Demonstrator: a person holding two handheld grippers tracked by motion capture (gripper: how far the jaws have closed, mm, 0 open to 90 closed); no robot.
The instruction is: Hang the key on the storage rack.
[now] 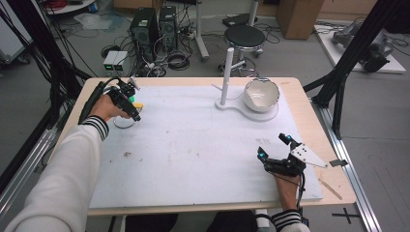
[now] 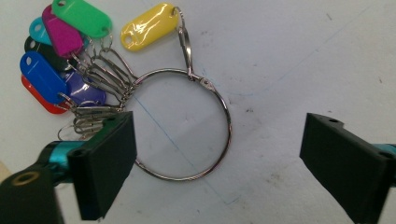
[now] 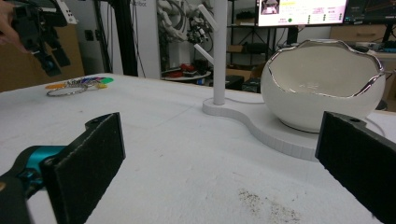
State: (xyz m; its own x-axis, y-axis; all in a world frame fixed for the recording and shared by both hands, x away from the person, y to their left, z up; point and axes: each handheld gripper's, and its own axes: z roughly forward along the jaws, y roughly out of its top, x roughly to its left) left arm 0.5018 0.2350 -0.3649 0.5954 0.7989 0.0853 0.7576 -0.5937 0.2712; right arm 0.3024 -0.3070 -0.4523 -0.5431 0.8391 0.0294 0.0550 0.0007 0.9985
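A metal key ring (image 2: 228, 116) lies flat on the white mat, with several coloured tags fanned out from it, among them a yellow tag (image 2: 149, 26) and a green tag (image 2: 81, 16). My left gripper (image 2: 217, 154) hangs just above the ring with its jaws wide apart and nothing pressed between them. From above, the left gripper (image 1: 131, 107) is at the table's far left, over the key ring (image 1: 124, 123). My right gripper (image 1: 273, 146) stands open and empty near the front right, facing a white egg-shaped bowl (image 3: 322, 84).
The bowl (image 1: 261, 94) sits on a white base (image 1: 241, 108) with an upright post (image 1: 226, 77) at the back right. A white mat (image 1: 193, 145) covers most of the wooden table. A thin wooden stick (image 1: 331, 188) lies at the right edge.
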